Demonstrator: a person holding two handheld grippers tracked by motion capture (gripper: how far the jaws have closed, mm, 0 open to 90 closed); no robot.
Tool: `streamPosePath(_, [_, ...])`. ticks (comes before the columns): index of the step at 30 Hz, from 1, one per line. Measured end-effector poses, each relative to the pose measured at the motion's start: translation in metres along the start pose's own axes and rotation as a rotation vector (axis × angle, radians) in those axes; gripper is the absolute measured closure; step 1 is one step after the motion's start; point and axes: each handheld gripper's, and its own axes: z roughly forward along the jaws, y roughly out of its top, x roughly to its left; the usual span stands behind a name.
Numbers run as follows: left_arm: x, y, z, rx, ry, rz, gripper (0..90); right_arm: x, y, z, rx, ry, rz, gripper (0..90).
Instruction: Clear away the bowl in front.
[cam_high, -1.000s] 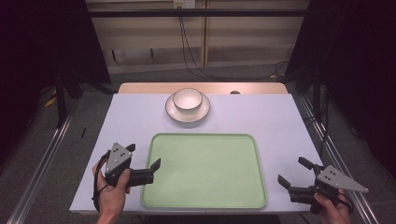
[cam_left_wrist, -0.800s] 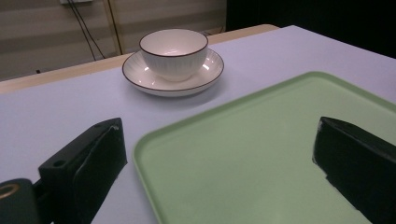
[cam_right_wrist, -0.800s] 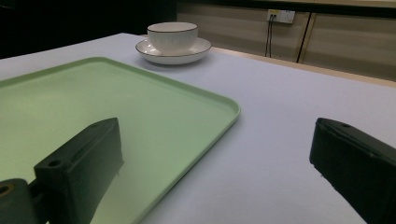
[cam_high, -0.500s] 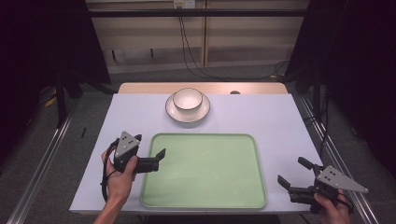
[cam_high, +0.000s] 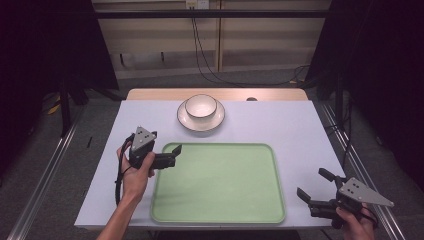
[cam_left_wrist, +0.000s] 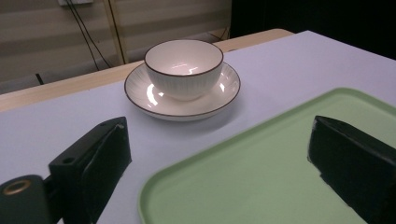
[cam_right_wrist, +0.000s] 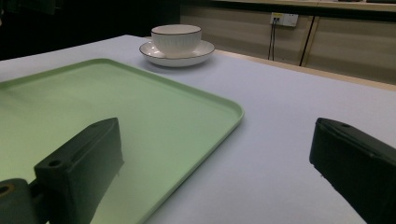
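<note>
I am holding my left gripper (cam_high: 172, 156) over the near-left corner of the tray (cam_high: 220, 210), its jaws spread wide and gripping nothing, and in the left gripper view they are framing the bowl (cam_left_wrist: 183, 66) straight ahead. That bowl is sitting upright in its saucer (cam_left_wrist: 140, 95) just beyond the tray's far edge, on the table (cam_high: 280, 125), apart from the tray and apart from my jaws. My right gripper (cam_high: 314, 192) is resting off the tray's near-right corner, jaws likewise parted and empty, well away from the bowl. I am judging the work in hand to be a reach for the bowl, probably to bring it onto the tray, which is lying bare. The risks I am seeing from here: the bowl is glossy and round, so a pinch on its wall could slip, or squeeze it out sideways; it is only sitting loose in the saucer, so a low approach could push the saucer along or lift both unevenly, tilting the bowl. One jaw needs to be going inside the rim and one outside; coming in too flat would knock the rim instead. The tray's raised lip is also lying between me and the bowl, and a dragging jaw could catch on it.
</note>
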Motion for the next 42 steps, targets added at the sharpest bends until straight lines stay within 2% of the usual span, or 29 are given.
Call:
streamPosePath(4, [0.003,0.002,0.011,0.026,-0.010,0.011,6.4,-0.001,0.000,0.000,0.000,0.005,0.002,1.9])
streamPosePath(7, [0.010,0.003,0.020,0.038,-0.014,-0.029,6.5,-0.001,-0.001,0.000,0.001,0.005,0.005,1.9])
streamPosePath(9, [0.016,0.005,0.025,0.053,-0.005,-0.013,6.5,-0.001,-0.001,0.000,-0.001,-0.006,0.008,1.9])
streamPosePath(13, [0.019,0.008,0.032,0.048,0.007,-0.012,6.5,-0.002,-0.001,-0.001,0.001,-0.007,0.013,1.9])
streamPosePath(18, [0.023,0.013,0.041,0.068,0.023,0.006,6.4,-0.002,-0.001,0.000,0.001,-0.008,0.020,1.9])
streamPosePath(20, [0.024,0.015,0.044,0.066,0.009,0.004,5.5,-0.002,-0.001,0.000,0.001,-0.006,0.021,1.9])
streamPosePath(21, [0.024,0.020,0.046,0.067,0.012,0.025,5.5,-0.002,-0.001,0.000,-0.001,-0.009,0.018,1.9])
streamPosePath(23, [0.024,0.023,0.047,0.072,0.013,0.033,5.5,-0.002,-0.001,0.000,-0.001,-0.010,0.018,1.9])
streamPosePath(25, [0.023,0.028,0.049,0.075,-0.023,0.016,5.6,-0.002,-0.001,-0.001,0.000,-0.004,0.013,1.9])
streamPosePath(27, [0.023,0.031,0.053,0.076,-0.034,0.019,5.7,-0.003,-0.001,-0.001,0.001,-0.002,0.014,1.9])
streamPosePath(28, [0.023,0.032,0.056,0.063,-0.043,-0.002,6.1,-0.003,-0.001,-0.001,0.002,-0.002,0.014,1.9])
streamPosePath(30, [0.024,0.034,0.058,0.063,-0.058,-0.005,6.2,-0.003,-0.001,-0.001,-0.002,-0.002,0.015,1.9])
streamPosePath(32, [0.024,0.038,0.061,0.053,-0.048,-0.010,6.1,-0.002,-0.001,-0.001,0.001,-0.004,0.012,1.9])
streamPosePath(33, [0.025,0.042,0.065,0.074,-0.021,0.017,6.3,-0.002,-0.001,-0.001,0.002,-0.005,0.013,1.9])
streamPosePath(36, [0.025,0.045,0.070,0.102,-0.016,0.038,6.4,-0.002,-0.001,-0.001,0.002,-0.006,0.014,1.9])
streamPosePath(38, [0.027,0.046,0.075,0.115,-0.008,0.027,4.9,-0.002,-0.001,-0.001,0.002,-0.007,0.015,2.0])
streamPosePath(39, [0.029,0.047,0.082,0.120,-0.005,0.004,4.9,-0.002,-0.001,-0.001,0.001,-0.006,0.014,2.0])
streamPosePath(40, [0.029,0.047,0.082,0.120,-0.005,0.004,4.9,-0.002,-0.001,-0.001,0.001,-0.006,0.014,2.0])
streamPosePath(41, [0.030,0.047,0.086,0.112,0.024,0.022,5.2,-0.001,-0.001,-0.001,0.000,-0.004,0.011,2.1])
streamPosePath(42, [0.030,0.047,0.086,0.112,0.024,0.022,6.0,-0.001,-0.001,-0.001,0.000,-0.004,0.011,2.1])
